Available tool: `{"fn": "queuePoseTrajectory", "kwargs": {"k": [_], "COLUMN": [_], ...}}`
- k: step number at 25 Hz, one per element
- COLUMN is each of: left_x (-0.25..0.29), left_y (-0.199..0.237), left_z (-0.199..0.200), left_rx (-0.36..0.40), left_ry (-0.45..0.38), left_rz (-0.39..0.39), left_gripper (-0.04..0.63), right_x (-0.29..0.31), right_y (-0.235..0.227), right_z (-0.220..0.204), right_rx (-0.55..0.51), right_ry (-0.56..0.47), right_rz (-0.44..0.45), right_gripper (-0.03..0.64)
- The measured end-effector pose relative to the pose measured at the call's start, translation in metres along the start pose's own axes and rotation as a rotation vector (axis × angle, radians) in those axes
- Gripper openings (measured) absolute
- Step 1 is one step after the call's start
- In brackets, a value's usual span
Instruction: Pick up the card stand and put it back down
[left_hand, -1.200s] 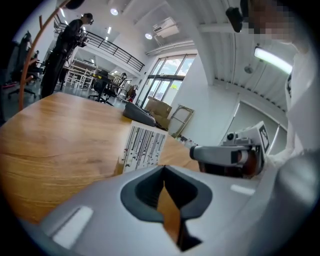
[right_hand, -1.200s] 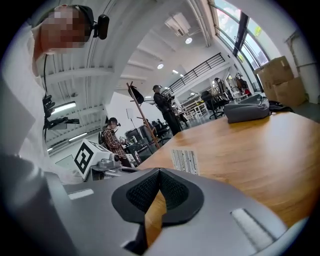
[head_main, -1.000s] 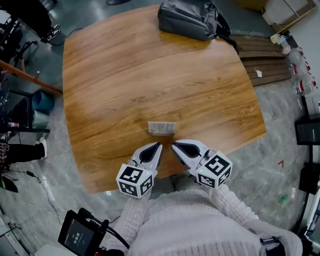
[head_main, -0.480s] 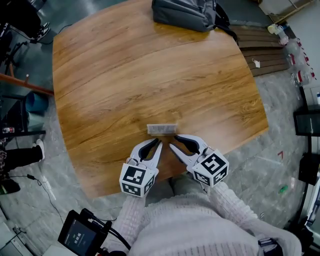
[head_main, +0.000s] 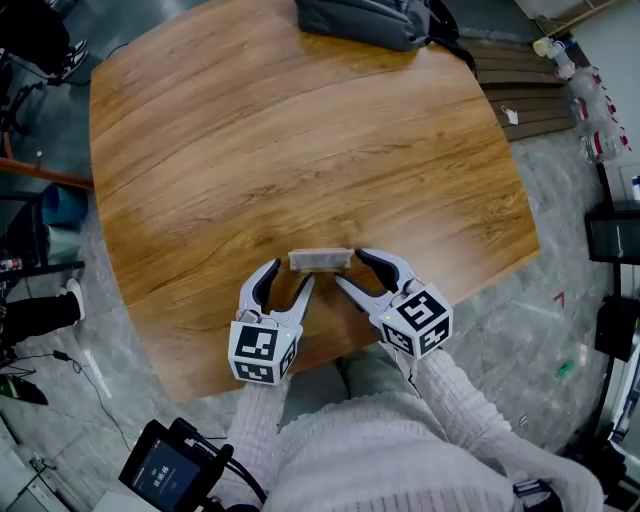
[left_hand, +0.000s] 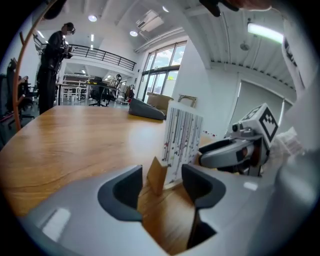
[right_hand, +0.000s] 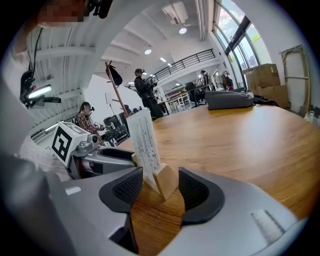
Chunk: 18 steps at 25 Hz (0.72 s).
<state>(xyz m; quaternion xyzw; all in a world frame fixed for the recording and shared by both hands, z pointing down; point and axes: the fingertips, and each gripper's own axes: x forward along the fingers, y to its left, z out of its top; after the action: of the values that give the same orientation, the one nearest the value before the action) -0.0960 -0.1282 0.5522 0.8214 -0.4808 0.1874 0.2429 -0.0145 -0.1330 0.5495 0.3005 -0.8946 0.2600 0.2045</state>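
Note:
The card stand (head_main: 320, 260), a small wooden block holding an upright printed card, stands on the wooden table (head_main: 250, 150) near its front edge. My left gripper (head_main: 290, 276) is at the stand's left end and its jaws are opening. In the left gripper view the stand's wooden base (left_hand: 156, 175) sits between the pads of the left gripper (left_hand: 161, 189), untouched. My right gripper (head_main: 351, 268) is at the right end, jaws also opening. In the right gripper view the stand's base (right_hand: 165, 181) lies between the pads of the right gripper (right_hand: 160, 192) with gaps on both sides.
A grey bag (head_main: 365, 20) lies at the table's far edge. Wooden planks (head_main: 520, 95) and bottles sit on the floor to the right. A screen device (head_main: 165, 470) hangs at my lower left. A person (left_hand: 55, 60) stands far beyond the table.
Both grippers went from shut to wide open and moved forward, so each now straddles one end of the card stand. The stand itself has not moved.

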Motion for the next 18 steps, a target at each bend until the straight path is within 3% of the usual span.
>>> {"fn": "queuePoseTrajectory", "kwargs": {"k": [10, 18], "left_x": [0.013, 0.011], "left_y": [-0.009, -0.006], "left_z": [0.003, 0.005], "left_rx": [0.052, 0.03], "left_ry": [0.014, -0.014], "left_rz": [-0.037, -0.009], "left_gripper": [0.239, 0.222], "right_x": [0.016, 0.018], "right_y": [0.001, 0.002], "right_z": [-0.002, 0.001], "right_rx": [-0.028, -0.052], "right_ry": [0.024, 0.009], "right_rz": [-0.006, -0.044], "right_gripper": [0.221, 0.183]}}
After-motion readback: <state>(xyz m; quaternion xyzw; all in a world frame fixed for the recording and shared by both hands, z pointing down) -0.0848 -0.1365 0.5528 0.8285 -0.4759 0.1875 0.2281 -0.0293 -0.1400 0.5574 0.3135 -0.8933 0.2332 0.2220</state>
